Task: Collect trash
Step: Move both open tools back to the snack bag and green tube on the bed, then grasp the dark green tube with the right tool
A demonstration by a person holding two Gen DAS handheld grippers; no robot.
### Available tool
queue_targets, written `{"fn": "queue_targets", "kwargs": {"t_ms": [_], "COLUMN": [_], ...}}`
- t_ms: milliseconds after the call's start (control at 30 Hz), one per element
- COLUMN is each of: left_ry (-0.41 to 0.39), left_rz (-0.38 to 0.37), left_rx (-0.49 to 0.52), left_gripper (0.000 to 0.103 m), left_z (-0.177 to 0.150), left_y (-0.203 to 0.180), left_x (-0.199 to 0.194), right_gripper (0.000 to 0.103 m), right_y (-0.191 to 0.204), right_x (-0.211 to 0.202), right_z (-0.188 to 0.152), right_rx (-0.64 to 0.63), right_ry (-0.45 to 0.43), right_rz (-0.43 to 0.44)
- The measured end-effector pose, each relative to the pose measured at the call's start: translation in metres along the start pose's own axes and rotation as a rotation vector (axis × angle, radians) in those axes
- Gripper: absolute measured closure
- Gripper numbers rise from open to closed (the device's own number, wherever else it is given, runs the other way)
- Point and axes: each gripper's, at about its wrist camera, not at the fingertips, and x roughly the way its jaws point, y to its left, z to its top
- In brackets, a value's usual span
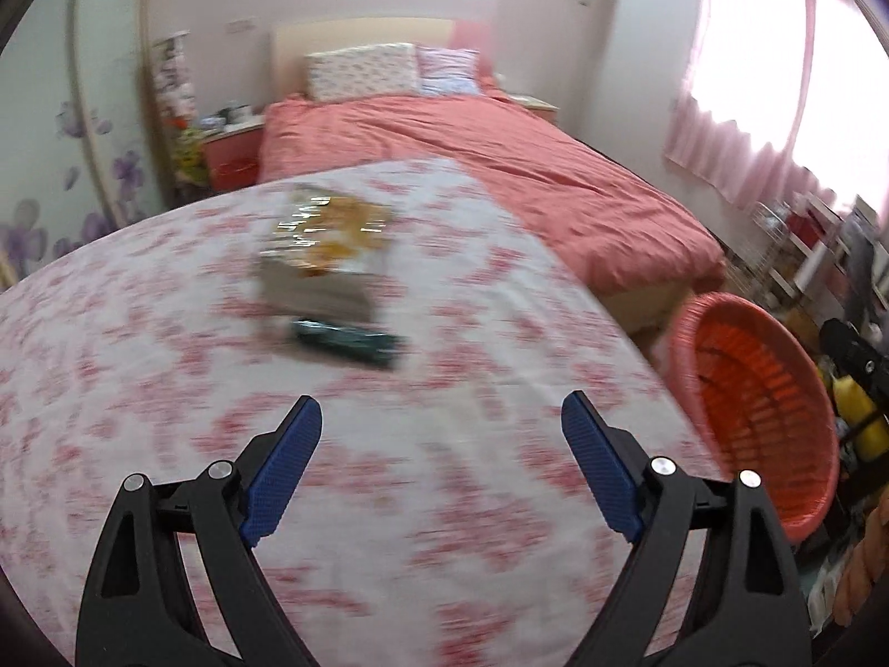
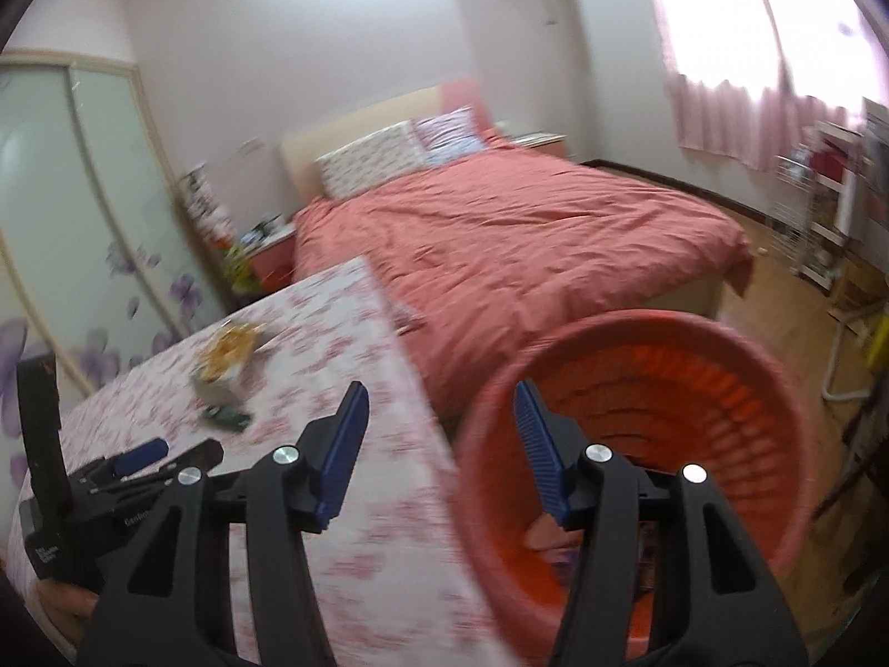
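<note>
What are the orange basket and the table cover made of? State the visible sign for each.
Orange basket: probably molded plastic, judging by its slotted, ribbed wall and slight sheen. Table cover: seemingly matte printed fabric with a pink floral pattern; blur leaves it open.

You are seeing white lettering on the left gripper (image 2: 139, 458) body, but it is blurring past reading.
</note>
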Motion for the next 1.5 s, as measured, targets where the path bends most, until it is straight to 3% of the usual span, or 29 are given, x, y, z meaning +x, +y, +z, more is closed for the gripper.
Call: {"fn": "queue_targets", "kwargs": {"t_ms": [300,600,1033,1233,1367,1500], "left_ry": [-0.023,-0.039,-0.033,-0.028,-0.026,-0.023], "left_rz": [0.116,0.159,0.161,0.155,0.153,0.153], "left_rx": [-0.141,-0.241,-0.291,-0.289,-0.289,-0.290], "left_gripper": [0.016,0.016,0.016,0.016,0.016,0.016], "left_z": [-0.007,-0.014,-0.018,-0.019,-0.019,-0.019], "left_y": [0.100,0.170,0.199,0.199,0.198,0.198], "left_x": [-0.020,-0.030,-0.025,-0.023,-0.021,-0.021], "right_gripper": [0.047,0.048,0.050,0.053,0.066,0.066], "right_y": [0.118,0.191,0.213,0.212,0.211,0.216], "right_x": [0.066,0.130,0.184,0.182,0.170,0.170], "right_z": [-0.007,-0.029,-0.034,-0.036,-0.041,-0.040], "right_rx": [-0.161,-0.296,-0.350,-0.379,-0.377,-0.373], "right_ry": [0.131,0.263,0.326,0.356,0.401,0.366], "right_rz": [0.147,0.169,0.118,0.157,0.250,0.207]}}
